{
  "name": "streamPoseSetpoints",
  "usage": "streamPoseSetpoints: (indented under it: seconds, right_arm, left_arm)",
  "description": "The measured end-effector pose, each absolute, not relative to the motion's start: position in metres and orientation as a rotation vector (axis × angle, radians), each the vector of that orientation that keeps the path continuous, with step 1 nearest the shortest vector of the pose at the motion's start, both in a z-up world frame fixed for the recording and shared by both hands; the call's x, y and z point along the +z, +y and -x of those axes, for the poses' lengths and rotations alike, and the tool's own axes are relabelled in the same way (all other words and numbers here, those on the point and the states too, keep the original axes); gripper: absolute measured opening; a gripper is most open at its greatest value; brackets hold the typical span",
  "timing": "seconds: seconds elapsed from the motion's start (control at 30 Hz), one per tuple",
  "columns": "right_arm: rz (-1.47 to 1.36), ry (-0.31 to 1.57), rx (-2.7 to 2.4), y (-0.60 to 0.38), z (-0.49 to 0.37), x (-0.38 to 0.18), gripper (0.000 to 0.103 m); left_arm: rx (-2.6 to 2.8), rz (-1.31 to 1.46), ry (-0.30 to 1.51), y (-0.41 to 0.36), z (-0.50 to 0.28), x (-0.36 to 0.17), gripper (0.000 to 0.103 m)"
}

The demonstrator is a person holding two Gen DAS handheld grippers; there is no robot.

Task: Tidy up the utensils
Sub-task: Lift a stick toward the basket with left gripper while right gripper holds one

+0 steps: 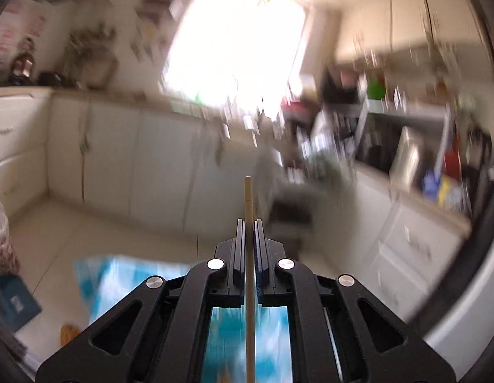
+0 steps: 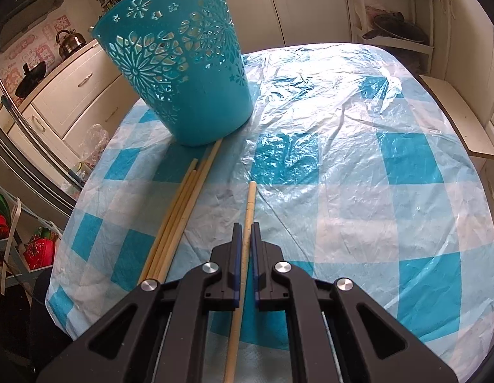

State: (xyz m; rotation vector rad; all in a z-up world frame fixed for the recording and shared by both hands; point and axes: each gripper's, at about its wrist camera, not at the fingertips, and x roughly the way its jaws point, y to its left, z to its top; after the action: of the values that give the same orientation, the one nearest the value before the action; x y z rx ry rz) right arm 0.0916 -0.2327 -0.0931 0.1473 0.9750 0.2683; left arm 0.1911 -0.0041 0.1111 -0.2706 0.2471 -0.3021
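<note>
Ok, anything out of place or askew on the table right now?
Mainly the teal basket: it looks tilted rather than upright, and the tips of the loose chopsticks reach its base, one seemingly under its edge. The plastic table cover is wrinkled. Each gripper, left gripper and right gripper, has its jaws shut on a single chopstick.

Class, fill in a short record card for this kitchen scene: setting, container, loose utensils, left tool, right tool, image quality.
setting: table under a blue-and-white checked plastic cover
container: teal cut-out basket, upright on the table
loose utensils: bundle of wooden chopsticks lying beside the basket base
left tool: shut on one chopstick, raised, facing the cabinets
right tool: shut on another chopstick, angled down over the table
image quality: left wrist view motion-blurred; right wrist view sharp
</note>
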Motion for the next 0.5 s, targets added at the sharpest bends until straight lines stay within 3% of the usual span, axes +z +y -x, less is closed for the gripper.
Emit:
streamPoseSetpoints:
  seconds: [0.2,0.5]
  right_arm:
    - [-0.144,0.974,0.272,-0.233,-0.092,-0.093,0.006]
    - [-0.15,0.975,0.277,-0.236,-0.094,-0.092,0.006]
  left_arm:
    - [-0.11,0.306,0.113,-0.018,-0.241,0.105,0.005]
    - [-0.005,0.213,0.194,-0.047,-0.279,0.05,0.005]
